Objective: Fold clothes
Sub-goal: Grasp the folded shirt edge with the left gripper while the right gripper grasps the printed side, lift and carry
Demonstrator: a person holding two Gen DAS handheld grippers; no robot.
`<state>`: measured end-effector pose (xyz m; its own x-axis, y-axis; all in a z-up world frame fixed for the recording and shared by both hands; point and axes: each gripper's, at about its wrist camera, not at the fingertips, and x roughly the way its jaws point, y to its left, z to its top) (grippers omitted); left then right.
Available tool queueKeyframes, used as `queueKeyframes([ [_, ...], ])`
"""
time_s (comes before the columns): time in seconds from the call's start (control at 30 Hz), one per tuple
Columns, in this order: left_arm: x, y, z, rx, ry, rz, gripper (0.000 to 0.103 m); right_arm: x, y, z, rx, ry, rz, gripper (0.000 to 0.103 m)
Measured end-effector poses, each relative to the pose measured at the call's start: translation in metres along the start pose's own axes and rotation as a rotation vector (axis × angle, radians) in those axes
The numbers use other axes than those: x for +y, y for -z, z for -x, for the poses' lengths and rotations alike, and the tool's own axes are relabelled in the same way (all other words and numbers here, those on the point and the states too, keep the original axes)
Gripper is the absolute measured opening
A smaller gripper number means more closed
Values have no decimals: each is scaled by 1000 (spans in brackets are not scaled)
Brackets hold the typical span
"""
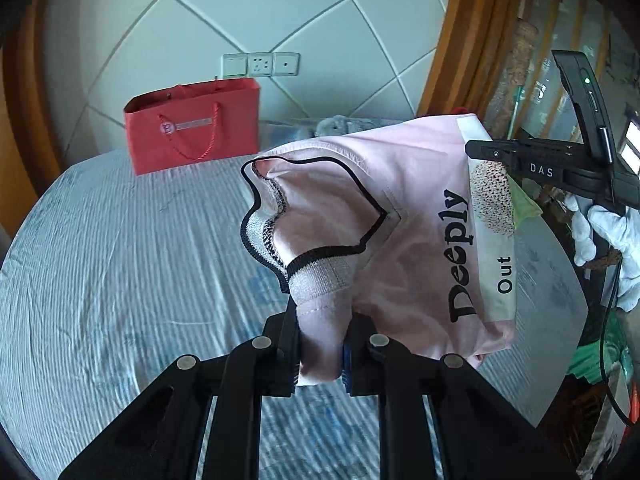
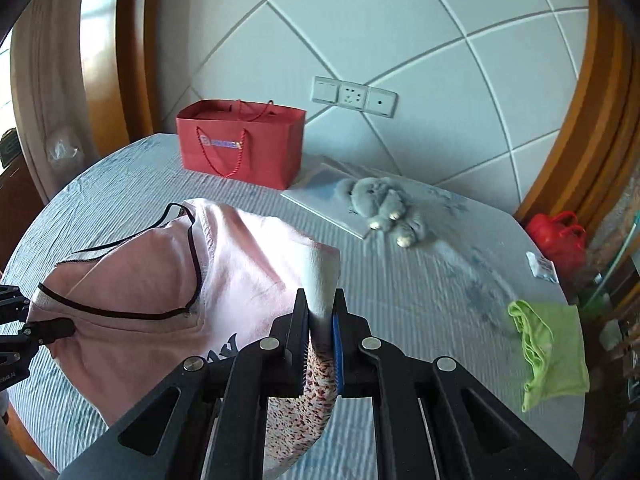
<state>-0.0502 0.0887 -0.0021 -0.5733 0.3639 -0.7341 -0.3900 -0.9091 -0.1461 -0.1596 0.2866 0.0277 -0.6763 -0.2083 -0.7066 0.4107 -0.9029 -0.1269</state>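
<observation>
Striped blue bedsheet [image 2: 400,300], tiled wall behind. Pink shirt [image 1: 400,208] held up off the bed between both tools: left gripper [image 1: 320,354] pinched on one shoulder, right gripper [image 2: 320,344] pinched on the printed edge. Cloth looks light, limp, sags at the collar; likely best held at shoulder seams to keep it spread.

A home bedroom: a bed [image 2: 400,292] in a striped sheet against a padded headboard wall [image 2: 400,40] with sockets [image 2: 354,95], a plush toy [image 2: 384,204] near its far edge.
</observation>
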Motion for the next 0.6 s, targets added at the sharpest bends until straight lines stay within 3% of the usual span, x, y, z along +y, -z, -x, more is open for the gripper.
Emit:
queueKeyframes([
  [0.23,-95,-26,-21,-23,31,-51,14,-84,33,31,-3,49,-62,9],
  [0.47,-217,-63,-63,-24,31,4,14,-208,54,38,-6,27,-22,9],
  [0.6,-280,-94,-91,-11,70,1,14,-276,57,41,4,48,-6,9],
])
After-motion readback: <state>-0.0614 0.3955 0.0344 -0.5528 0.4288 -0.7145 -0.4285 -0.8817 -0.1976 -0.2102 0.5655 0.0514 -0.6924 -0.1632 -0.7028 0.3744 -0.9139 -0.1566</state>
